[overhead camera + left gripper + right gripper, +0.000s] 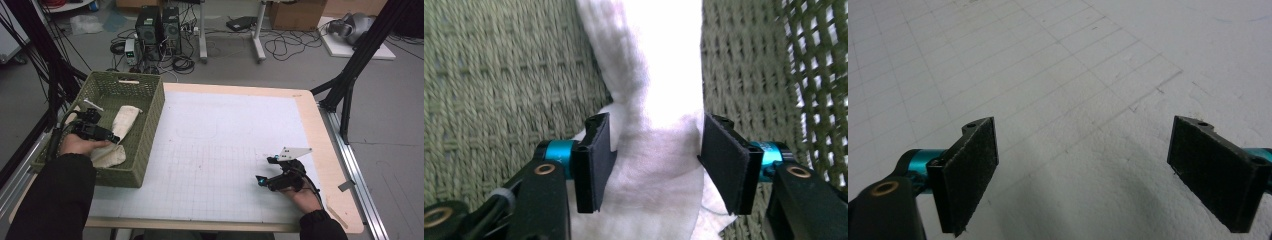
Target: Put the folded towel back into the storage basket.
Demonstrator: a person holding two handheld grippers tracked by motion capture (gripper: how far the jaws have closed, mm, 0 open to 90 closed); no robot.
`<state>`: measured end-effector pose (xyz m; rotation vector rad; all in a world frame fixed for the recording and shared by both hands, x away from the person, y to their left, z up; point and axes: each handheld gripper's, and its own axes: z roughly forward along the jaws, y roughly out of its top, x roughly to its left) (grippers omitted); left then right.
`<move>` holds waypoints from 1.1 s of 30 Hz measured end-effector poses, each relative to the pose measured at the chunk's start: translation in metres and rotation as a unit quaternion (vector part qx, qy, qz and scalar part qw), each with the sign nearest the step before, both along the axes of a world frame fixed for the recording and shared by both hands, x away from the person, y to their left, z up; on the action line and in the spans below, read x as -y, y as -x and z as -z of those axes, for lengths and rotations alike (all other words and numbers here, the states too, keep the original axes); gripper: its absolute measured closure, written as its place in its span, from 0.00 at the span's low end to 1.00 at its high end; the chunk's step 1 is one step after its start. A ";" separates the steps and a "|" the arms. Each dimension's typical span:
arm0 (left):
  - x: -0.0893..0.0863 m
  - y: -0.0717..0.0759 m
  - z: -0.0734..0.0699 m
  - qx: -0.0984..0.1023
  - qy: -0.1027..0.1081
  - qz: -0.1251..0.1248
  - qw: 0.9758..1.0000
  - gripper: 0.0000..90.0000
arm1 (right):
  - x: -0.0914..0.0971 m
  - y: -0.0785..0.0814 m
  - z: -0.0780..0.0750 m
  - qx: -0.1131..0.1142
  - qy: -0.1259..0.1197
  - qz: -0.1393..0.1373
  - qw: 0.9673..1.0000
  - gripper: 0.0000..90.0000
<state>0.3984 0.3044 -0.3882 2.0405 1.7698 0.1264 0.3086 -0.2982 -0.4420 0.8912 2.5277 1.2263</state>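
Over the green basket, at the left side of the table, I see my left gripper with its jaws apart. A white cloth lies between them, on the basket floor, and the pads do not squeeze it. Far off on the white mat, my right gripper rests low with its jaws wide apart and nothing between them.

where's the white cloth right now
The white cloth lies inside the green basket at the table's left side in the high view. In the left gripper view it sits between the left gripper and its spread jaws.
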 end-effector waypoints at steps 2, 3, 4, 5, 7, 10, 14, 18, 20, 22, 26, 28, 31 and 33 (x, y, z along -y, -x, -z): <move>0.001 -0.002 0.004 -0.007 -0.002 -0.021 1.000 0.52 | -0.001 0.000 0.000 0.000 0.001 -0.003 1.000 0.13; 0.001 -0.004 0.006 -0.010 -0.002 -0.035 0.999 0.57 | -0.001 0.000 0.001 0.000 0.001 -0.002 1.000 0.13; 0.001 -0.005 0.008 -0.014 0.001 -0.047 0.999 0.62 | -0.001 0.000 0.001 -0.003 0.001 -0.002 1.000 0.13; 0.002 -0.006 0.009 -0.013 0.003 -0.057 0.998 0.70 | -0.001 -0.001 0.001 -0.001 0.001 -0.003 1.000 0.13; 0.004 -0.007 0.009 0.001 0.015 -0.081 0.997 0.82 | -0.001 0.000 0.000 0.000 0.000 -0.003 1.000 0.14; 0.004 -0.008 0.003 0.057 0.025 -0.121 0.991 0.87 | 0.001 -0.001 0.000 -0.001 -0.004 -0.002 1.000 0.13; 0.006 -0.009 0.002 0.100 0.022 -0.148 0.984 0.86 | 0.001 -0.001 0.000 0.001 -0.004 -0.002 1.000 0.13; 0.006 -0.011 0.013 0.052 0.044 -0.137 0.988 0.73 | 0.000 -0.001 0.000 0.001 -0.003 -0.005 1.000 0.14; 0.006 -0.010 0.011 0.058 0.043 -0.130 0.989 0.70 | 0.000 -0.001 0.000 0.001 -0.004 -0.004 1.000 0.14; 0.005 -0.009 0.007 0.060 0.042 -0.121 0.990 0.67 | 0.000 0.000 -0.001 -0.001 -0.004 -0.003 1.000 0.14; 0.004 -0.005 0.001 0.068 0.042 -0.094 0.992 0.59 | 0.000 0.000 -0.001 0.002 -0.005 -0.004 1.000 0.14; 0.004 -0.003 -0.003 0.070 0.032 -0.084 0.993 0.58 | 0.000 0.000 -0.001 0.001 -0.004 -0.005 1.000 0.14; 0.003 -0.001 -0.007 0.077 0.030 -0.073 0.994 0.55 | -0.001 0.000 -0.001 0.001 -0.001 -0.006 1.000 0.14; 0.003 0.001 -0.011 0.078 0.029 -0.066 0.994 0.55 | -0.001 0.000 0.000 0.001 -0.003 -0.007 1.000 0.13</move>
